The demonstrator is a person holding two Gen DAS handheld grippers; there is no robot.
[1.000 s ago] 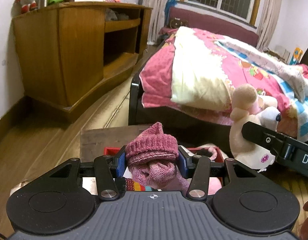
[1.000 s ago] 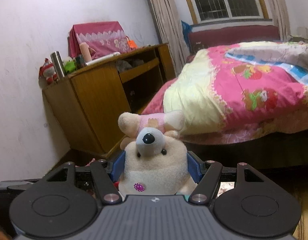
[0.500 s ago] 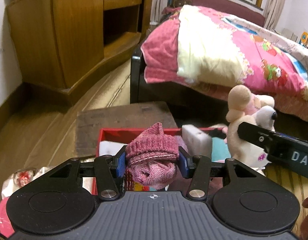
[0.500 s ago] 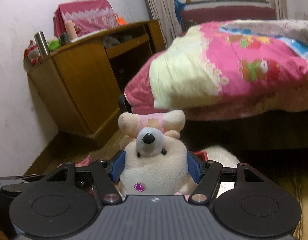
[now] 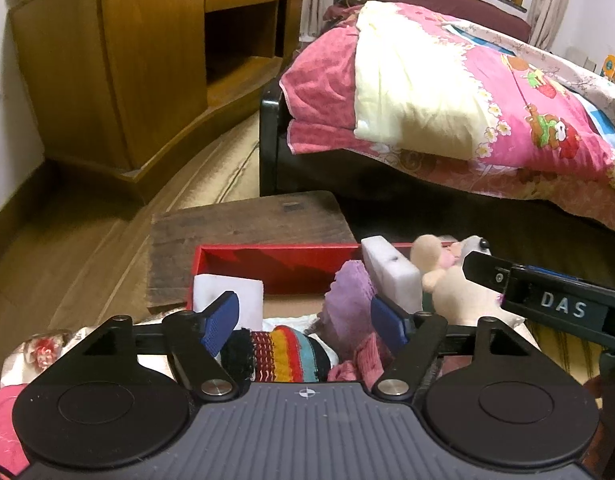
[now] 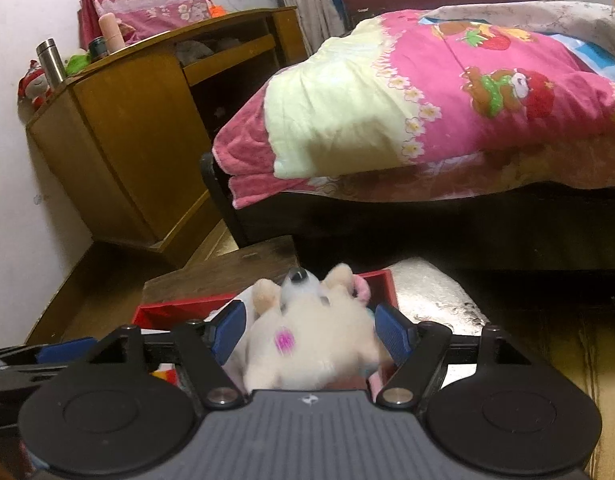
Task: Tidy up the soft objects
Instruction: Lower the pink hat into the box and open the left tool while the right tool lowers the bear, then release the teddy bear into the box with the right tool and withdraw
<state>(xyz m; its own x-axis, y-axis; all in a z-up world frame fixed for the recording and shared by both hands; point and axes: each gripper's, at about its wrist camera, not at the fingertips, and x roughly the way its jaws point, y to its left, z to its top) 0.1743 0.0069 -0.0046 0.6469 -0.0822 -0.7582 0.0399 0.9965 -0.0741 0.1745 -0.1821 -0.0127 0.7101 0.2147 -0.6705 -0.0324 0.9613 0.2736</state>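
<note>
My left gripper (image 5: 307,320) is open and empty above a red box (image 5: 275,266). The pink knit hat (image 5: 367,358) lies in the box below it, beside a striped knit piece (image 5: 285,350), a purple cloth (image 5: 349,304) and white foam blocks (image 5: 391,276). My right gripper (image 6: 307,330) is open, its pads wide of the cream plush dog (image 6: 307,336), which lies tipped on its back in the red box (image 6: 179,310). The dog (image 5: 451,284) and the right gripper (image 5: 547,300) also show at the right of the left wrist view.
The box sits on a dark wooden board (image 5: 247,224) on the floor. A bed with a pink quilt (image 5: 447,92) stands behind it, a wooden cabinet (image 5: 127,60) at the left. A silver cushion (image 6: 431,292) lies right of the box. Pink items (image 5: 3,428) lie at the lower left.
Both grippers lowered to the box and opened. The left let go of the pink knit hat and the right let go of the plush dog, which tipped backwards into the box.
</note>
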